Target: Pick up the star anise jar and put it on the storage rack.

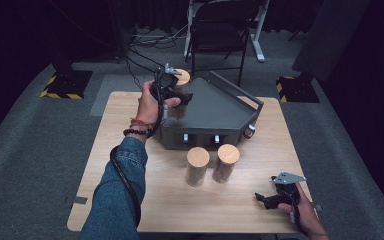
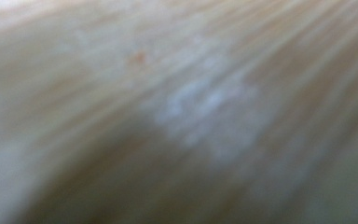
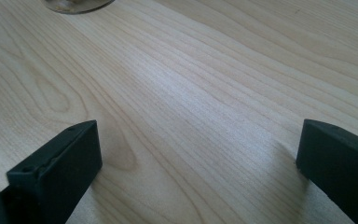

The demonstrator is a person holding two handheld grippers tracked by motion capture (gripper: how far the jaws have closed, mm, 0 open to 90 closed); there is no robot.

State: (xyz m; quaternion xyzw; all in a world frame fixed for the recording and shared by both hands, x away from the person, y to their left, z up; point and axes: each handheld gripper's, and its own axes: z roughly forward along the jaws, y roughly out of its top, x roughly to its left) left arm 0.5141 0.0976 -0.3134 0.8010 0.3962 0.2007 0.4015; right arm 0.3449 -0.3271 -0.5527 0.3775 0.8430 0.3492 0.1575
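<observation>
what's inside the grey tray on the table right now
One jar with a wooden lid stands at the left back corner of the grey tray, with the left tool around it. The hand and tool cover the jar's lower part; the remaining tray floor shows bare.

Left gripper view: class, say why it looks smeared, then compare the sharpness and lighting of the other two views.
Left gripper view: blurred pale wood grain, too close to focus. Right gripper view: sharp table grain, soft jaw shadows. High view: lit table, dark surroundings.
</observation>
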